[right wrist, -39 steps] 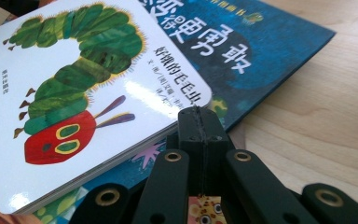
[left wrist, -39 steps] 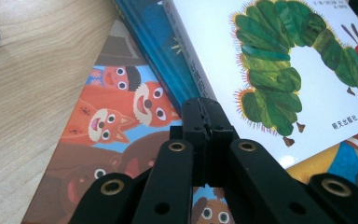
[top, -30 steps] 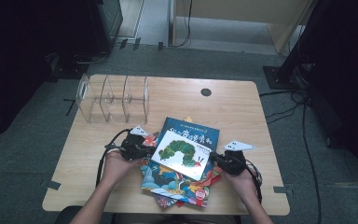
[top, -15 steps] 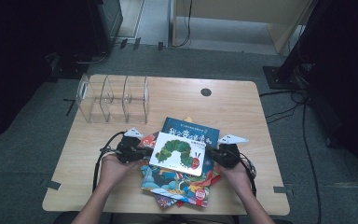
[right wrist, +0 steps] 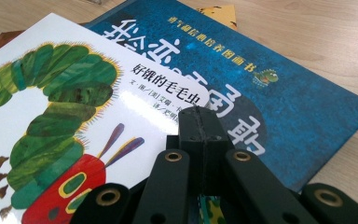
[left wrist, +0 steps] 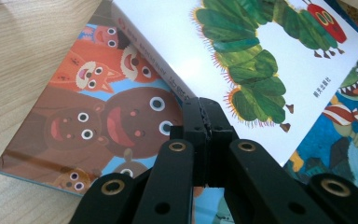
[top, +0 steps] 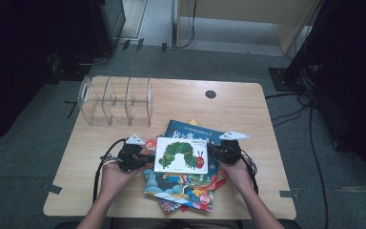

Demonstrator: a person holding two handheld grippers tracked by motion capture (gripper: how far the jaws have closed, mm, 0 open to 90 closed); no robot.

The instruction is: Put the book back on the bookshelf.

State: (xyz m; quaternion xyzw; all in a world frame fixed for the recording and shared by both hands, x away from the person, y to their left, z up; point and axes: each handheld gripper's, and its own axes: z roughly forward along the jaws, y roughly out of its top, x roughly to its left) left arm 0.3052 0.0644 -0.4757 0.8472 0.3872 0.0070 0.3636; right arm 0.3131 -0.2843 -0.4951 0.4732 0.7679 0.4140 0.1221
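A: What is the biggest thing here?

B: A wooden table [top: 248, 102], seen from above. A person's 2 forearms come in at its near edge, each hand holding a black gripper.

A: And on the table?

B: A clear rack [top: 115, 101] with 3 compartments stands well beyond the left gripper [top: 143, 160], toward the far left. Between the 2 grippers lies a loose pile of picture books.

A: Describe the pile.

B: A blue book [right wrist: 289, 88] with large pale Chinese characters lies just beyond the right gripper [right wrist: 200, 122], partly under the top book. An animal book [left wrist: 88, 116] with brown and orange cartoon faces lies flat beside and beneath the left gripper. More colourful covers fan out toward the person.

A: The top book?

B: A white caterpillar book [top: 181, 154], smaller than the others. It sits between the grippers, its cover facing up. Its left edge is at the left gripper's tips and its right edge at the right gripper's tips. In the left gripper view it looks tilted above the animal book.

A: How do the jaws stand?

B: Both pairs are together. In each gripper view the black tips meet at the caterpillar book's edge, but I cannot tell whether they pinch the cover or merely touch it.

A: Anything smaller?

B: A dark round hole [top: 210, 94] in the table, far beyond the right gripper.
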